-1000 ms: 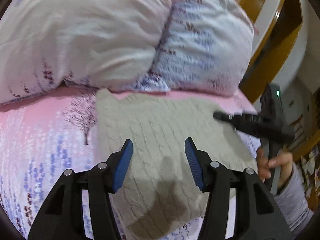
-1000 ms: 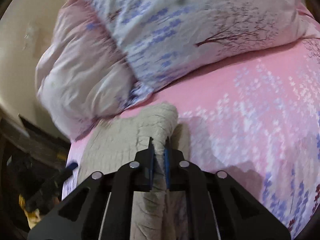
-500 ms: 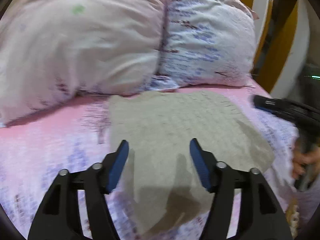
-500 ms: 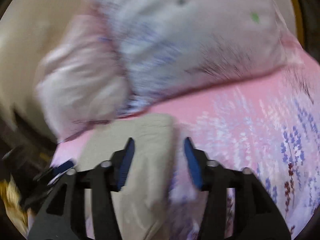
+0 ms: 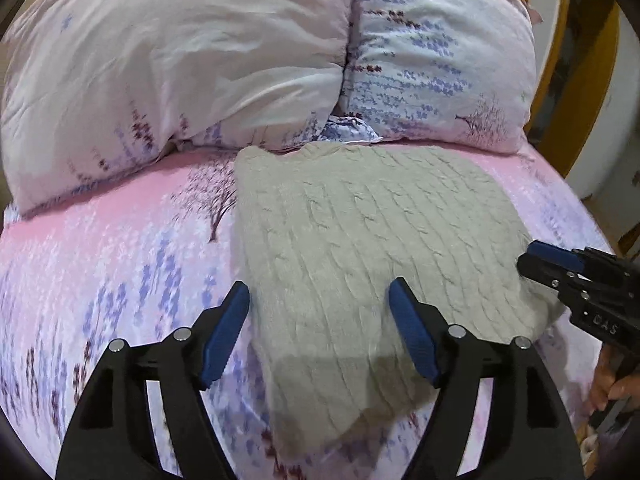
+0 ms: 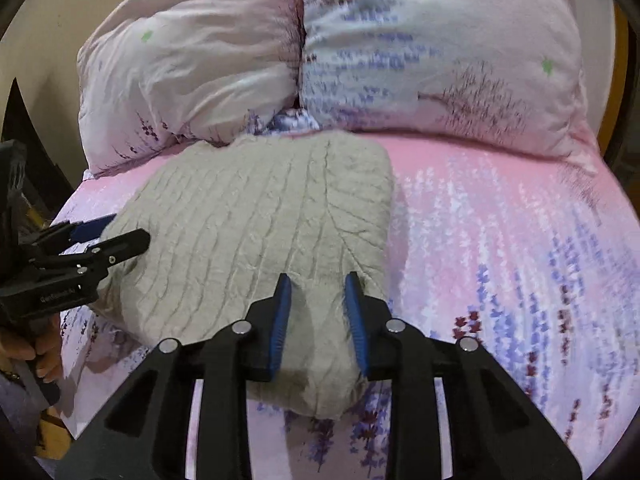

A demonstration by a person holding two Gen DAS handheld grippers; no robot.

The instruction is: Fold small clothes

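Right claw (image 6: 316,314) let go of the sweater (image 5: 376,248) w/ jaws now apart, left claw (image 5: 320,336) also wide & empty above it, since the folded knit lies flat on the bed (image 5: 100,248) by the pillows (image 5: 180,52), prob. finished.

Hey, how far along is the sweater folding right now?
Done: the sweater lies on the bed as a compact folded block below the pillows, no sleeves sticking out. In hand: nothing; the left gripper and right gripper are both open above it. Left: maybe one more fold or smoothing; I can't tell whether another is planned.
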